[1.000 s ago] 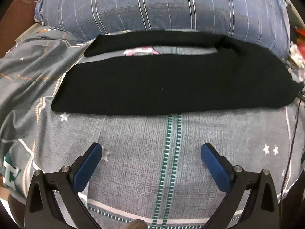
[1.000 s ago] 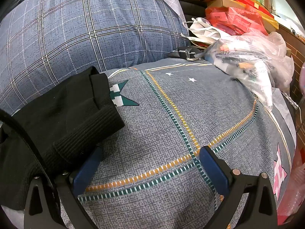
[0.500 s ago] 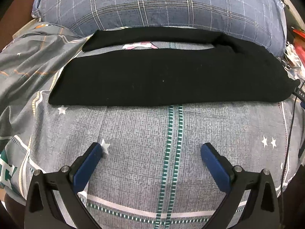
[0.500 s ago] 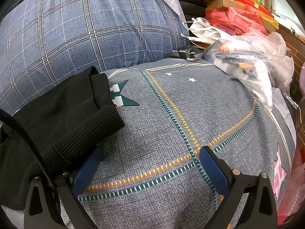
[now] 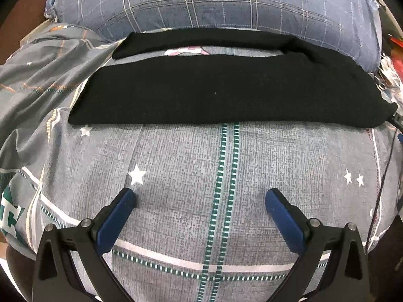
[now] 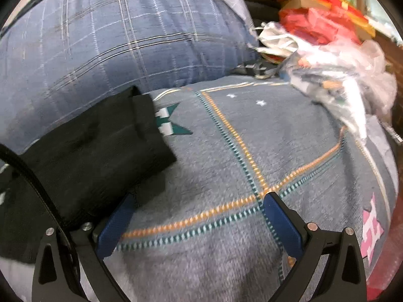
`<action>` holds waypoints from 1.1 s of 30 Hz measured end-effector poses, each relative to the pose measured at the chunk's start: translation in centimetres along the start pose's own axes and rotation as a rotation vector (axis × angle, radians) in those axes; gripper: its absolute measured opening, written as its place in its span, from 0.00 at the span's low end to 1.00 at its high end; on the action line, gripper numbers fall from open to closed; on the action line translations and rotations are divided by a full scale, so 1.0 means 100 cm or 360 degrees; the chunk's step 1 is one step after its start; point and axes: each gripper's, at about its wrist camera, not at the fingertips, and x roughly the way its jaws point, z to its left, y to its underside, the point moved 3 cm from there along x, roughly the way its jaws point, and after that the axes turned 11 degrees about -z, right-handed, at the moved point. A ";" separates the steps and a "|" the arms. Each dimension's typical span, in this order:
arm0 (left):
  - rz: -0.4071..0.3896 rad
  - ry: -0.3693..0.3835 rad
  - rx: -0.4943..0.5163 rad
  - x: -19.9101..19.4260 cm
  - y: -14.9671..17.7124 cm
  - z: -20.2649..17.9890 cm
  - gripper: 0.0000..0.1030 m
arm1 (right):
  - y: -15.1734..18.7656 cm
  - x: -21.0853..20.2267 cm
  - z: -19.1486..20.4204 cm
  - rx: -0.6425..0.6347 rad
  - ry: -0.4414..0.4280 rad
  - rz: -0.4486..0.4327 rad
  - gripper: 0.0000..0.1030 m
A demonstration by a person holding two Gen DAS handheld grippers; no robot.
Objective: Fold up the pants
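Black pants [image 5: 226, 90] lie flat across the grey patterned bedspread [image 5: 191, 166], legs stretched left to right, with a gap between the two legs at the back. My left gripper [image 5: 200, 198] is open and empty, over the bedspread in front of the pants and apart from them. In the right wrist view one end of the pants [image 6: 95, 151] lies at the left, with a ribbed band. My right gripper [image 6: 196, 203] is open and empty, its left finger [image 6: 115, 224] right beside that end of the pants.
A large blue plaid pillow [image 5: 214, 2] lies behind the pants; it also shows in the right wrist view [image 6: 113, 37]. A heap of plastic bags [image 6: 335, 75] and red boxes [image 6: 320, 12] sits at the far right. Rumpled bedding [image 5: 37, 75] lies at the left.
My left gripper has drawn back from the pants, which now lie farther away in its view. My right gripper has just started moving; its view is blurred and shifted slightly.
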 end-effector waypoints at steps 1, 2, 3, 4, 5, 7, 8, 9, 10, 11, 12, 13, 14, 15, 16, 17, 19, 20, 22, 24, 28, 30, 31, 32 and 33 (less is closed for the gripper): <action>0.0006 0.0005 -0.0019 0.000 0.000 0.000 1.00 | -0.001 -0.001 0.000 0.0022 -0.0021 0.0012 1.00; 0.0001 0.0006 -0.0029 0.000 0.000 -0.001 1.00 | -0.001 -0.006 -0.003 0.0106 -0.0092 -0.0002 1.00; 0.0000 0.0000 -0.0038 -0.001 0.001 -0.001 1.00 | 0.000 -0.010 -0.008 0.0206 -0.0155 -0.0030 1.00; -0.0021 0.0001 -0.0048 0.000 0.001 -0.001 1.00 | 0.000 -0.012 -0.011 0.0277 -0.0192 -0.0044 1.00; -0.0026 -0.0008 -0.0056 -0.001 0.002 -0.001 1.00 | 0.001 -0.015 -0.016 0.0386 -0.0233 -0.0051 1.00; -0.0045 -0.0021 -0.0066 -0.001 0.002 -0.001 1.00 | -0.001 -0.015 -0.019 0.0460 -0.0247 -0.0017 1.00; -0.0048 -0.0027 -0.0067 -0.001 0.001 -0.001 1.00 | -0.002 -0.014 -0.017 0.0427 -0.0244 0.0013 1.00; -0.0050 -0.0036 -0.0062 -0.002 0.003 -0.001 1.00 | -0.003 -0.014 -0.016 0.0417 -0.0236 0.0010 1.00; -0.0055 -0.0037 -0.0064 -0.002 0.003 -0.001 1.00 | -0.002 -0.014 -0.014 0.0416 -0.0228 -0.0003 1.00; -0.0061 -0.0038 -0.0065 -0.002 0.002 0.000 1.00 | -0.002 -0.014 -0.014 0.0416 -0.0224 -0.0015 1.00; -0.0067 -0.0043 -0.0063 -0.002 0.003 0.000 1.00 | -0.001 -0.015 -0.014 0.0420 -0.0223 -0.0041 1.00; -0.0075 -0.0049 -0.0059 -0.003 0.004 0.000 1.00 | 0.000 -0.016 -0.015 0.0433 -0.0224 -0.0069 1.00; -0.0086 -0.0052 -0.0058 -0.003 0.003 0.000 1.00 | 0.003 -0.018 -0.017 0.0466 -0.0227 -0.0119 1.00; -0.0092 -0.0059 -0.0057 -0.004 0.003 0.000 1.00 | 0.004 -0.019 -0.018 0.0480 -0.0227 -0.0138 1.00; -0.0086 -0.0061 -0.0060 -0.004 0.004 0.000 1.00 | 0.002 -0.019 -0.018 0.0480 -0.0222 -0.0138 1.00; -0.0069 -0.0065 -0.0061 -0.005 0.004 -0.001 1.00 | 0.002 -0.019 -0.017 0.0455 -0.0210 -0.0126 1.00; -0.0048 -0.0061 -0.0061 -0.006 0.004 -0.001 1.00 | 0.001 -0.017 -0.011 0.0353 -0.0157 -0.0082 1.00; -0.0035 -0.0059 -0.0059 -0.007 0.004 -0.001 1.00 | 0.001 -0.015 -0.007 0.0289 -0.0112 -0.0055 1.00; -0.0012 -0.0046 -0.0057 -0.009 0.004 -0.002 1.00 | 0.003 -0.014 -0.001 0.0199 -0.0050 -0.0023 1.00; -0.0029 -0.0030 -0.0060 -0.014 0.002 -0.001 0.79 | 0.006 -0.016 0.003 0.0128 0.0013 -0.0016 1.00; -0.0107 0.0001 -0.0082 -0.032 -0.008 0.007 0.59 | 0.007 -0.035 -0.001 0.0135 0.0115 -0.0099 0.94; -0.0175 -0.0049 -0.0081 -0.043 -0.016 0.013 0.59 | 0.002 -0.058 0.000 0.0097 0.0219 -0.0272 0.94; -0.0218 -0.0077 -0.0071 -0.050 -0.020 0.015 0.59 | 0.000 -0.068 0.001 0.0076 0.0258 -0.0361 0.95; -0.0252 -0.0096 -0.0067 -0.055 -0.024 0.017 0.59 | 0.000 -0.084 0.005 0.0036 0.0302 -0.0500 0.95; -0.0282 -0.0109 -0.0064 -0.060 -0.027 0.019 0.61 | 0.001 -0.091 0.009 0.0010 0.0308 -0.0563 0.96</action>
